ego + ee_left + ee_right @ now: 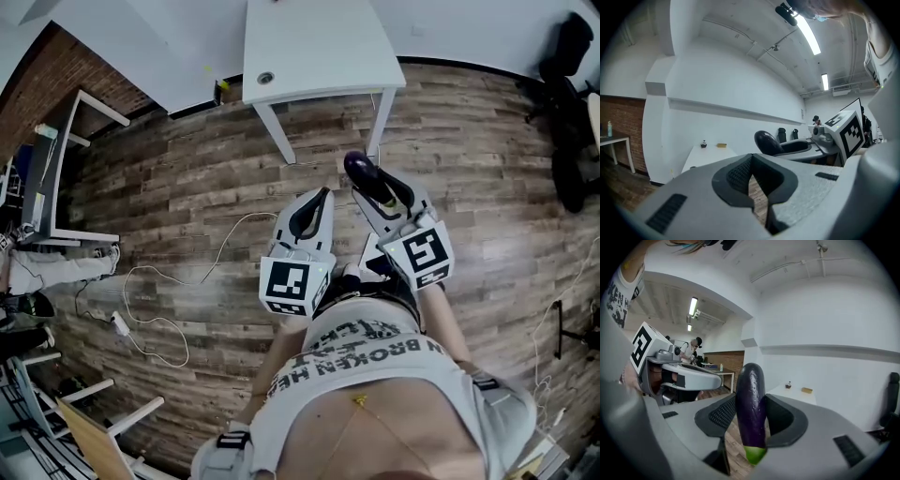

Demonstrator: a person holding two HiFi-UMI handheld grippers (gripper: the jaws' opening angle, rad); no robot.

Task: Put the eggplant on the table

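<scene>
A plank floor [169, 178] runs under a white counter [319, 47] set against the white wall [717, 79]. Left of the counter is a brick wall [52, 80], and right of it a black chair [570, 103]. A strip light [809, 36] glows overhead.

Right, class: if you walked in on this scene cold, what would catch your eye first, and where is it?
The glossy purple eggplant stands out first, clamped between the pads of the right hand-held gripper with its green stem end down. The head view shows it held over the wooden floor, short of the white table. Beside it, the left hand-held gripper is shut and empty.
</scene>
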